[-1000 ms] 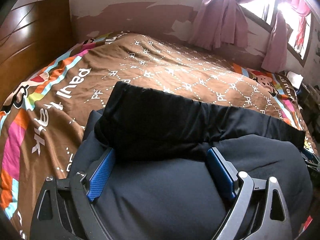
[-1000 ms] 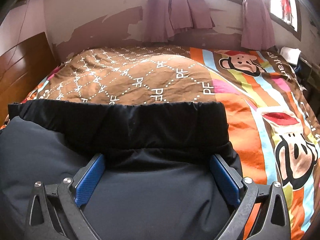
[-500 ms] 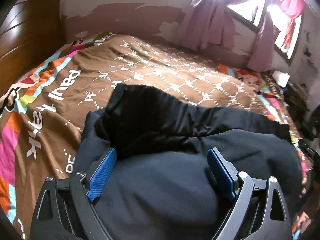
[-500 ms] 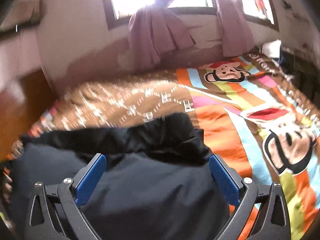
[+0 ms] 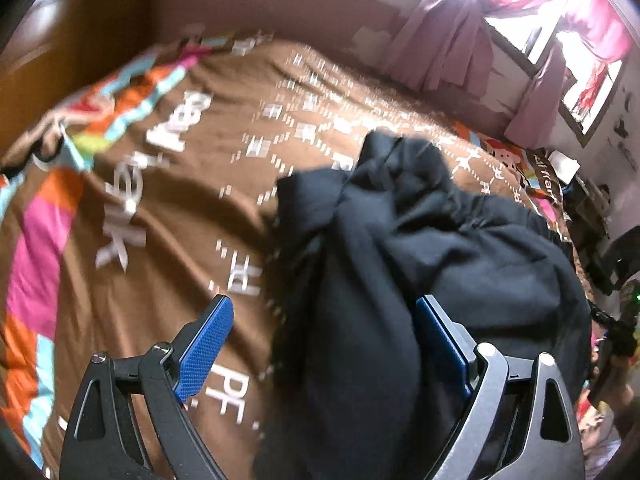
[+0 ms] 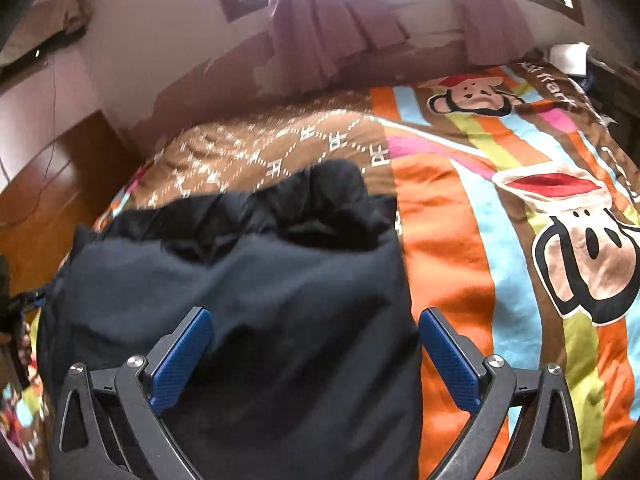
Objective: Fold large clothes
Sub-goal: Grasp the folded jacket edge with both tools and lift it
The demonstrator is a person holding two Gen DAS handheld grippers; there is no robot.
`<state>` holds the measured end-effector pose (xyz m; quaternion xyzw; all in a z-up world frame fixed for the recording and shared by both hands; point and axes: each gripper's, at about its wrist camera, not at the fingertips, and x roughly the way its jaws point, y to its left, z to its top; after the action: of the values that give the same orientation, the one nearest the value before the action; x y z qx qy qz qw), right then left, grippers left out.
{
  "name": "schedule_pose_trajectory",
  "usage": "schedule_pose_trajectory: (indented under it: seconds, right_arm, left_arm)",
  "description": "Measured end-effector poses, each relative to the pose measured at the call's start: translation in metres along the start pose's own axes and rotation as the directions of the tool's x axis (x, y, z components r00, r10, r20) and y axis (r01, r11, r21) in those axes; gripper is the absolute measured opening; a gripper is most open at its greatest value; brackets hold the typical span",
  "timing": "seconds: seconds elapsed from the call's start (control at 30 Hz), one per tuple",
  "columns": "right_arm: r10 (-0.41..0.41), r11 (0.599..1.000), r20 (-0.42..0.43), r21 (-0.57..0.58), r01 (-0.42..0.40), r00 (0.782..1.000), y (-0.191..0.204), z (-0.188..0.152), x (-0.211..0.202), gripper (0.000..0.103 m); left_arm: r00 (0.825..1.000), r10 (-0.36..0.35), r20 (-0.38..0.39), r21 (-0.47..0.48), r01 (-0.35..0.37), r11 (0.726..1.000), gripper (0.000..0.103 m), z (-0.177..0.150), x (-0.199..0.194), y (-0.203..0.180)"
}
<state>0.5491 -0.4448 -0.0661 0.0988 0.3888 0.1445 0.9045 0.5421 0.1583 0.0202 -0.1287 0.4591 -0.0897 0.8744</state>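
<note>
Over the preceding second the dark garment went from a neat flat band lying across both wrist views to a bunched, lifted mass. In the left wrist view its black far edge had crumpled into a peak, and brown bedspread showed between the jaws where cloth had been. I judged this as the fold in progress: the near portion was being carried toward the far edge, and the fabric had slackened instead of travelling flat.

The left gripper had its jaws wide. Cloth draped against the inner face of its right finger, while the left finger stood clear over the bedspread. I could not confirm any pinch. The right gripper also had its jaws wide, with the garment lying between and beneath the fingers, not clamped.

The garment lay on the bed, toward its near side, with the right edge just beside the orange stripe of the bedspread.

The bedspread was brown with a white lettered lattice, and carried striped cartoon-monkey panels on the right. A wooden headboard stood at left. The far wall showed peeling paint below the windows, which were hung with mauve curtains. Both views were motion-blurred.
</note>
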Motion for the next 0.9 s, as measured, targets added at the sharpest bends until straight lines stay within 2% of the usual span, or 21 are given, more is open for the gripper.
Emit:
schedule_pose_trajectory:
  seconds: [0.17,0.23,0.3,0.37,0.43,0.5,0.57,0.7,0.77,0.9]
  right_arm:
    - [0.051,0.997,-0.076,0.062,-0.047,0.996,-0.018,-0.01,0.014,0.103]
    - [0.088,0.992,-0.108,0.1,-0.077,0.99,-0.026,-0.013,0.022,0.103]
    - [0.164,0.977,-0.149,0.164,-0.139,0.975,-0.037,-0.02,0.031,0.103]
    - [0.246,0.942,-0.157,0.27,-0.199,0.956,-0.053,-0.029,0.035,0.103]
    - [0.282,0.924,-0.143,0.305,-0.229,0.949,-0.06,-0.035,0.031,0.103]
    - [0.295,0.928,-0.159,0.284,-0.243,0.942,-0.059,-0.037,0.028,0.103]
    - [0.297,0.929,-0.167,0.279,-0.244,0.94,-0.058,-0.039,0.027,0.103]
    - [0.328,0.917,-0.18,0.298,-0.267,0.927,-0.056,-0.044,0.027,0.103]
    - [0.347,0.909,-0.191,0.311,-0.278,0.918,-0.057,-0.044,0.031,0.103]
    - [0.419,0.879,-0.212,0.338,-0.336,0.883,-0.052,-0.043,0.032,0.103]
  left_arm:
    - [0.997,-0.059,-0.051,-0.055,0.056,0.997,0.093,-0.01,0.01,0.011]
    - [0.99,-0.116,-0.083,-0.101,0.107,0.989,0.094,-0.012,0.017,0.017]
    - [0.963,-0.239,-0.127,-0.224,0.207,0.952,0.094,-0.016,0.028,0.03]
    - [0.947,-0.295,-0.124,-0.294,0.249,0.923,0.094,-0.017,0.032,0.042]
    - [0.942,-0.315,-0.117,-0.3,0.268,0.916,0.094,-0.017,0.031,0.046]
    - [0.942,-0.312,-0.125,-0.282,0.267,0.921,0.094,-0.015,0.03,0.044]
    - [0.934,-0.333,-0.128,-0.269,0.291,0.918,0.094,-0.017,0.03,0.043]
    - [0.893,-0.418,-0.17,-0.26,0.368,0.893,0.094,-0.027,0.026,0.034]
    - [0.893,-0.415,-0.174,-0.244,0.369,0.897,0.094,-0.027,0.023,0.033]
    - [0.891,-0.415,-0.183,-0.264,0.362,0.894,0.094,-0.023,0.024,0.034]
